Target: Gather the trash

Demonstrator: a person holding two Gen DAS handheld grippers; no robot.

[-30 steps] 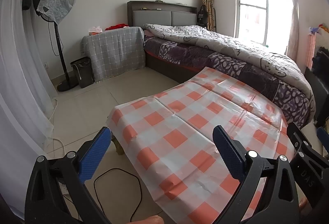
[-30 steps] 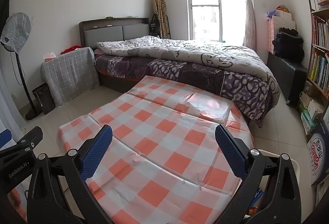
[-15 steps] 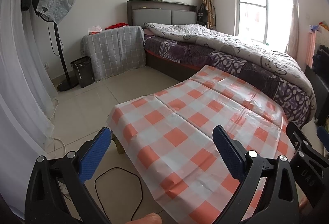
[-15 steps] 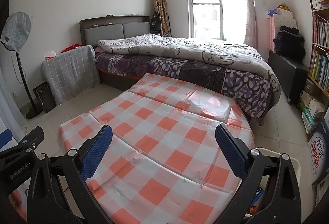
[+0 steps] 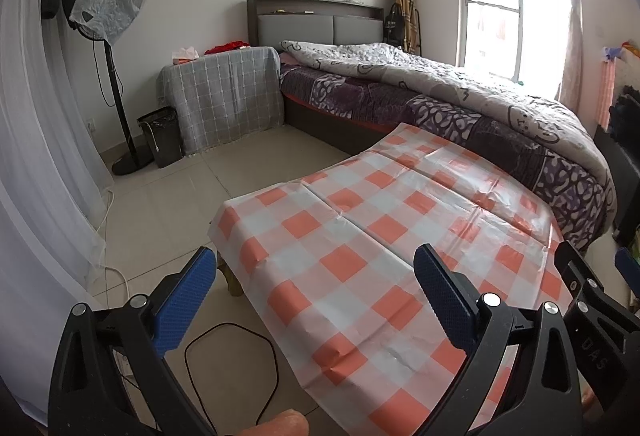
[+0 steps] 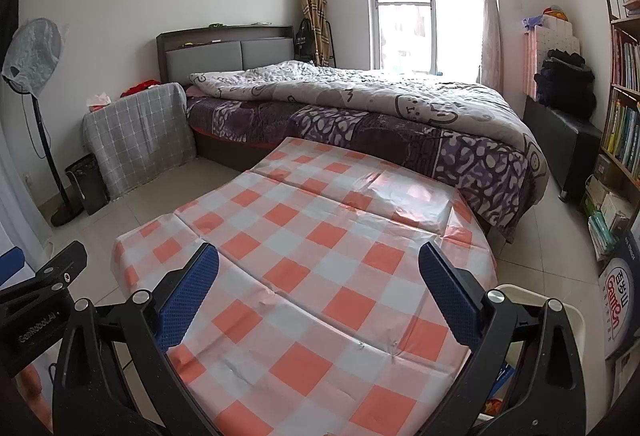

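Above the checked table (image 5: 384,236), both hand-held grippers (image 5: 316,284) (image 6: 320,276) hover, jaws spread.

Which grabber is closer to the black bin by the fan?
Left. The left gripper hangs at the table's bin-side edge; the right gripper is further across the table from the bin.
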